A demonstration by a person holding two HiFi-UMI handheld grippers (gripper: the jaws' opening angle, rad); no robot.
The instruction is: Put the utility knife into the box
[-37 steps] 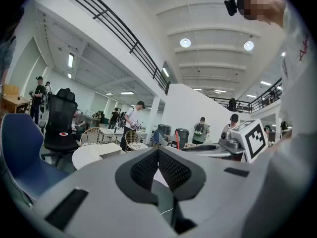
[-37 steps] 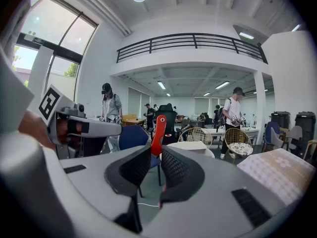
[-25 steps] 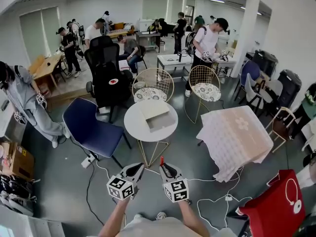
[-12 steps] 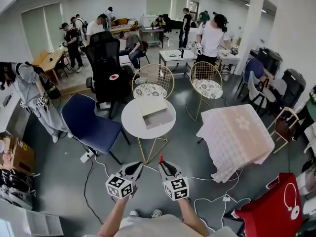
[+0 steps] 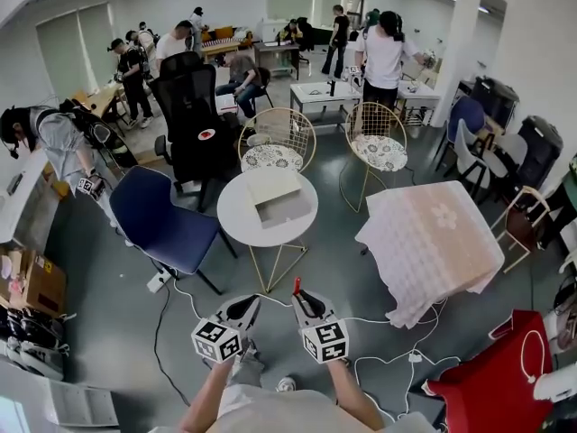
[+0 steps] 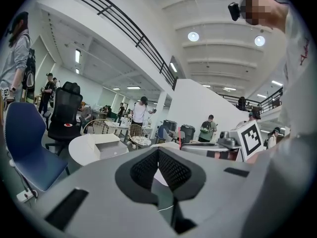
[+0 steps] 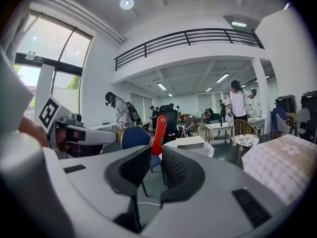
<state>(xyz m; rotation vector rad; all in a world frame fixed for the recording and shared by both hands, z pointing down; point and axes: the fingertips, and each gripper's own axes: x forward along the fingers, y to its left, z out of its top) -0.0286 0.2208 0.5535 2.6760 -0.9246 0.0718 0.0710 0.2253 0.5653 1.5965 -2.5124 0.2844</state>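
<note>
Head view: right gripper (image 5: 303, 298) with utility knife (image 5: 296, 286), left gripper (image 5: 242, 307) beside, both short of the table (image 5: 236, 228) bearing the box (image 5: 280, 198). Left gripper view: jaws together, empty. Right gripper view: jaws clamp the utility knife; we judge it in transit, needing a reach over that table's box.

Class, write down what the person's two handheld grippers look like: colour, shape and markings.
Both the left gripper and the right gripper have grey moulded bodies tapering to jaws lined with black ribbed pads. Each carries a white cube printed with black square markers. The person wears a light top.
</note>
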